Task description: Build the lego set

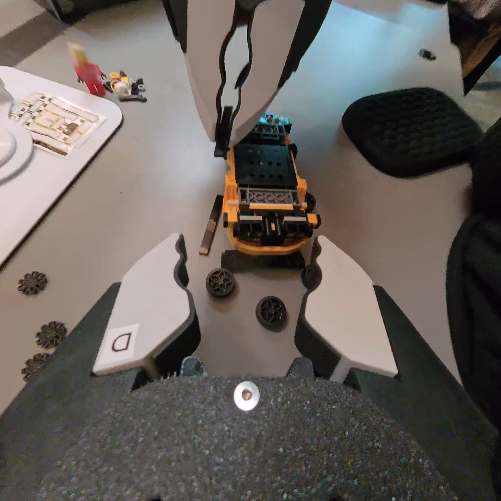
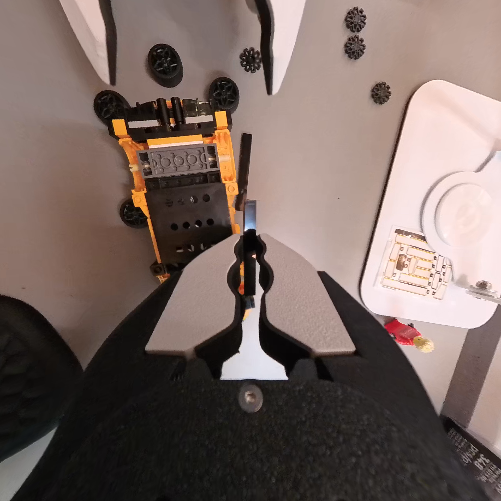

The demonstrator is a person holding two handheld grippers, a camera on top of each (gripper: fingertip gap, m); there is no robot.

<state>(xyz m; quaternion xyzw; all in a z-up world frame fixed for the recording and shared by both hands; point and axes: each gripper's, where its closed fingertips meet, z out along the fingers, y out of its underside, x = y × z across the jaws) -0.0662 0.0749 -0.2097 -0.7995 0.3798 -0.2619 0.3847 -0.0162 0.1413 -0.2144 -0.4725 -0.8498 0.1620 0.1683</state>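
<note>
1. You are holding your left gripper [image 1: 249, 260] with its fingers spread wide and gripping nothing; it is hovering low over the grey table [image 1: 151, 189], facing the rear end of the toy car [image 1: 267, 195].
2. You are pinching a thin black piece [image 2: 249, 254] on edge in your right gripper [image 2: 249, 238], and the piece is sticking out past the fingertips, just beside the car's side.
3. The orange and black car [image 2: 184, 189] is lying upside down on the table between the two grippers, its black underside plate and a grey studded plate facing up.
4. A long dark strip [image 1: 210, 226] is lying flat on the table just beside the car, on the same side as the piece you are pinching.
5. Two loose black wheels [image 1: 221, 282] are sitting on the table between your left gripper's fingers, near the car's rear; other wheels are resting against the car, though you cannot tell whether they are attached.
6. Several small black gear-like discs [image 2: 355, 19] are lying scattered on the table, well apart from the car.
7. A sticker sheet [image 2: 414, 267] is resting on a white tray [image 2: 393, 189] off to one side.
8. A red toy figure [image 1: 88, 73] is lying near a small pile of loose parts [image 1: 126, 85] beyond the tray.
9. A black padded cushion [image 1: 409, 130] is sitting on the table on the car's other side.
</note>
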